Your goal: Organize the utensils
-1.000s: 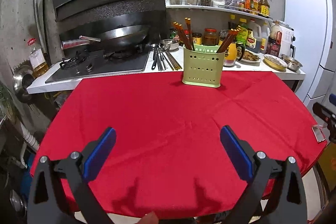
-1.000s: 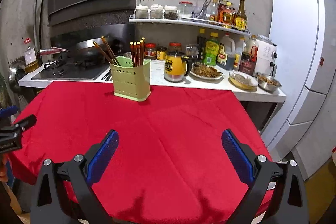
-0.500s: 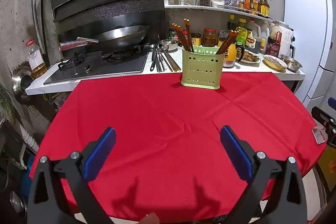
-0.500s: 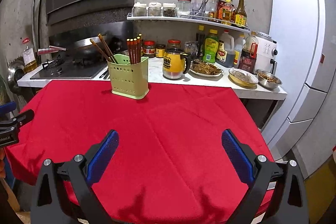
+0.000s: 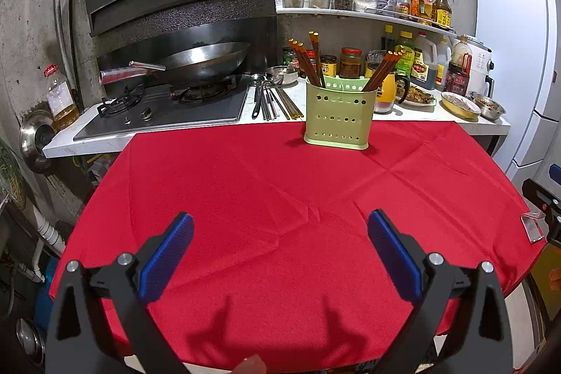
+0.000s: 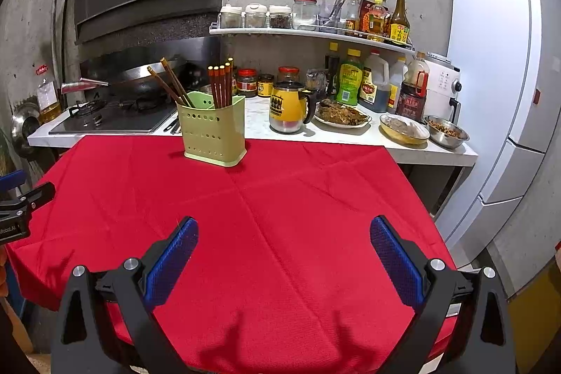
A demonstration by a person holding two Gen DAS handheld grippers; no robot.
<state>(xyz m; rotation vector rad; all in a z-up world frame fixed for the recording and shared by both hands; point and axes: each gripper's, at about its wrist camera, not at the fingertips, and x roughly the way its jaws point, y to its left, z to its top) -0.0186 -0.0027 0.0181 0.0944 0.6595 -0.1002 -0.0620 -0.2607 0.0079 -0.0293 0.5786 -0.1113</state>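
Observation:
A green perforated utensil holder (image 5: 337,117) stands at the far edge of the red tablecloth (image 5: 280,198); it also shows in the right wrist view (image 6: 213,133). Brown chopsticks (image 5: 308,60) lean in its left and right compartments (image 6: 220,80). Loose metal spoons and chopsticks (image 5: 271,97) lie on the white counter left of the holder. My left gripper (image 5: 280,226) is open and empty, low over the near part of the cloth. My right gripper (image 6: 284,232) is open and empty, also near the front edge.
A gas stove with a wok (image 5: 196,62) sits at the back left. A yellow mug (image 6: 289,107), food plates and bowls (image 6: 342,116), bottles and jars fill the counter and shelf. A white fridge (image 6: 498,76) stands on the right.
Both grippers have drifted slightly; the holder sits a little lower in both views. Both stay open and empty.

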